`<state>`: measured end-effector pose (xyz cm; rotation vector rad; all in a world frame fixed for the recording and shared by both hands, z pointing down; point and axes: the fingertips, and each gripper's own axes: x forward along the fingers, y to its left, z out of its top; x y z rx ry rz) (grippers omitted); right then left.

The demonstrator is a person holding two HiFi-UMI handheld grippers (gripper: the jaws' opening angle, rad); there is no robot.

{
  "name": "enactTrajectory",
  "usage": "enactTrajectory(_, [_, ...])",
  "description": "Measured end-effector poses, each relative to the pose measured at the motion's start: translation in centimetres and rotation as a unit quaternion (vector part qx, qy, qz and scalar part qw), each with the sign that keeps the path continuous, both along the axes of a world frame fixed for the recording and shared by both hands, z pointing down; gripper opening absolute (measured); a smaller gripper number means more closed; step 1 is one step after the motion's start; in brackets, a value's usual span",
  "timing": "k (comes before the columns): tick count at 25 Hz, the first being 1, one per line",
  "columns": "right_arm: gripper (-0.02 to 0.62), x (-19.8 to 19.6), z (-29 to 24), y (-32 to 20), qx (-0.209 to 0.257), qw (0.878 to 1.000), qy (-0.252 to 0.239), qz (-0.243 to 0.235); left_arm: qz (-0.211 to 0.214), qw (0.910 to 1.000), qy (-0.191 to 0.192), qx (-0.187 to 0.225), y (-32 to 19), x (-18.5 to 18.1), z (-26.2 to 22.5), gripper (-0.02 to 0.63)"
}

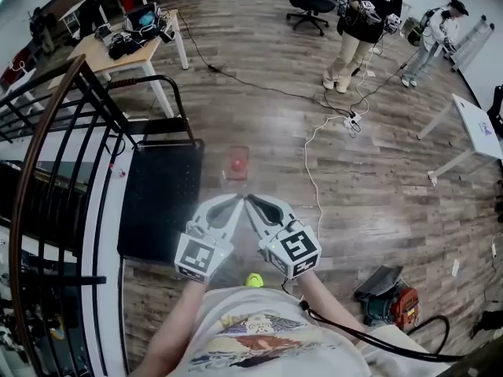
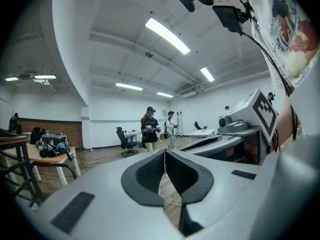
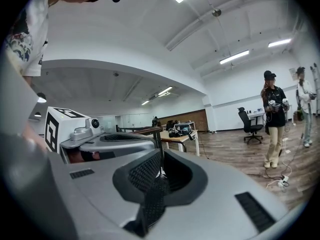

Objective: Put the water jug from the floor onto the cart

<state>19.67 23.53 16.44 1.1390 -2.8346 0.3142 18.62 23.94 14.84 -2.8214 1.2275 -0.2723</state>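
Left tool (image 1: 234,203) and right tool (image 1: 253,203): jaws closed, nothing held.
Red-capped water jug (image 1: 236,163) on floor (image 1: 369,179) ahead, just beside black cart (image 1: 161,203).

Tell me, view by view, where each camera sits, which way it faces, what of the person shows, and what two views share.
Head view: on the person's head, facing steeply down at the water jug and cart; shows forearms, shirt, left gripper, right gripper.
Left gripper view: rides the left gripper, facing level along its shut fingers; shows the right gripper and shirt.
Right gripper view: rides the right gripper, level along its shut fingers; shows the left gripper.
Shared: both gripper views show the person in black.
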Motion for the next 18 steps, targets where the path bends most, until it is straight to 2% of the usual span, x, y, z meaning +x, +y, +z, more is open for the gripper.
enactTrajectory(3, [0.032,-0.9,0.2,-2.5,0.003,1.000,0.009,0.006,0.009,1.0000,0.005,0.001,-2.5,-0.8,0.1,0.012])
enactTrajectory(7, [0.032,-2.3,0.2,-5.8,0.001,1.000,0.016,0.016,0.019,0.9997,-0.013,-0.009,-5.8,-2.3,0.7,0.012])
enactTrajectory(12, [0.032,-3.8,0.6,-10.2,-0.004,0.999,0.025,0.034,0.039,0.9991,0.001,-0.016,-10.1,-3.8,0.8,0.012])
enactTrajectory(14, [0.032,-4.4,0.6,-12.1,-0.006,0.999,0.028,0.041,0.051,0.9986,0.005,-0.012,-12.0,-4.3,0.7,0.012])
enactTrajectory(18, [0.032,-5.8,0.9,-15.9,-0.010,0.998,0.025,0.058,0.083,0.9965,-0.010,0.010,-15.4,-5.5,0.8,0.012])
